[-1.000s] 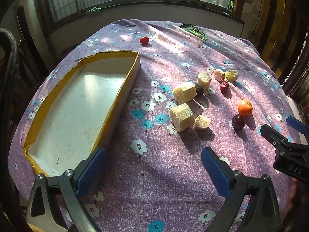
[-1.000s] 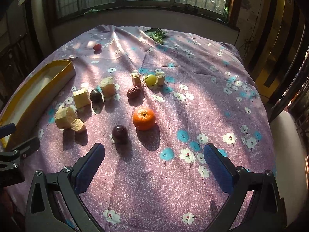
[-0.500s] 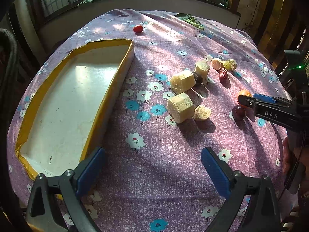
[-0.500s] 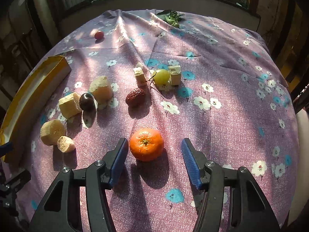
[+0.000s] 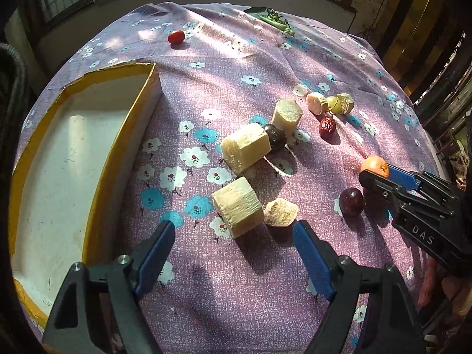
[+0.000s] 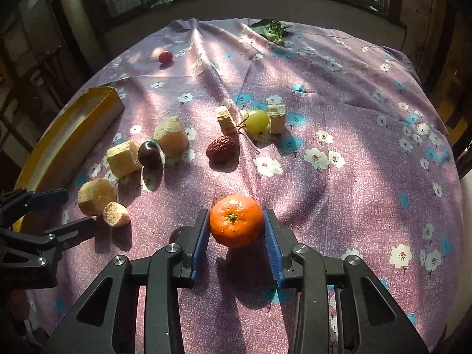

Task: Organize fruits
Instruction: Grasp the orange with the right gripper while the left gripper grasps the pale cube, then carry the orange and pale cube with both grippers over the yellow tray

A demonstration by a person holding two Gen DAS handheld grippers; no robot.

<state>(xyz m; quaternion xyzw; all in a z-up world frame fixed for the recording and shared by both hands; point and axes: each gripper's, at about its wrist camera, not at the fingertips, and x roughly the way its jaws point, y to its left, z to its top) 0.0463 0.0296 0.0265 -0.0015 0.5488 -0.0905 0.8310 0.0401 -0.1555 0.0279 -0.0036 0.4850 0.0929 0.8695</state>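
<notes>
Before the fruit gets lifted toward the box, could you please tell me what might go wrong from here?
1. The right gripper has just been closing on the round orange mandarin; its blue pads touch only the sides, so it could roll out.
2. The dark purple grape lies right beside that gripper and may get knocked away.
3. The left gripper, whose jaws have also been narrowing, hangs before the pale sugarcane chunk and small crumbly piece, which it might nudge.

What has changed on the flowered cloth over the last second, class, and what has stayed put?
The right gripper advanced and its jaws have just been closing onto the tangerine. The left gripper moved toward the sugarcane chunk, jaws narrowing, nothing between them. The other fruit and the yellow-rimmed box stayed put.
</notes>
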